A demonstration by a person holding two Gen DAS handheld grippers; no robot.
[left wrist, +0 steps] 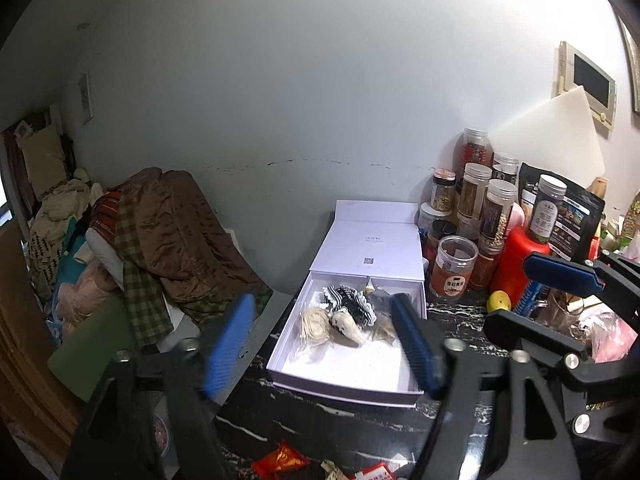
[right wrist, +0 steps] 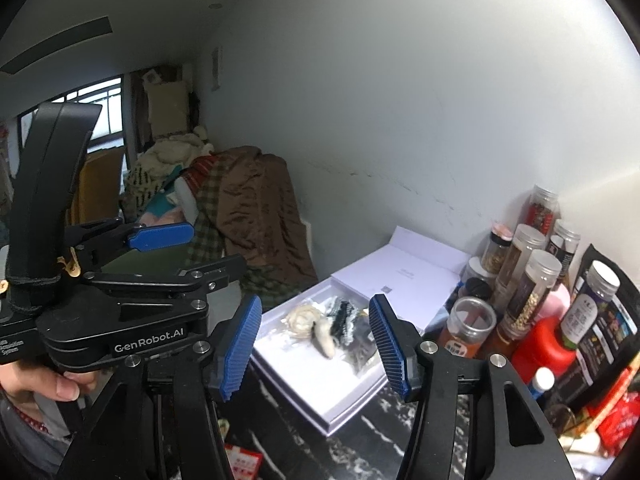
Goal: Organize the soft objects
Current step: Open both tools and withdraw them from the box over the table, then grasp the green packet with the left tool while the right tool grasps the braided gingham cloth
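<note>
An open white box [left wrist: 292, 364] [right wrist: 320, 404] lies on the black marble counter. In it lie a cream scrunchie [left wrist: 316, 326] [right wrist: 302, 318], a black-and-white frilled scrunchie [left wrist: 350, 302] [right wrist: 344, 314], a white plush piece [left wrist: 350, 330] [right wrist: 325, 340] and a dark packet [right wrist: 362, 346]. My left gripper [left wrist: 324, 344] is open and empty, held above the box's near end. My right gripper [right wrist: 314, 350] is open and empty, also above the box. The right gripper shows in the left wrist view [left wrist: 560, 276]; the left gripper shows in the right wrist view [right wrist: 160, 236].
The box lid [left wrist: 370, 240] stands open toward the wall. Several spice jars [left wrist: 456, 268] [right wrist: 468, 326], a red bottle [left wrist: 516, 264] [right wrist: 542, 346] and a black bag [right wrist: 604, 328] crowd the right. A heap of clothes and blankets [left wrist: 172, 232] lies left. Red snack packets [left wrist: 280, 460] lie near the front.
</note>
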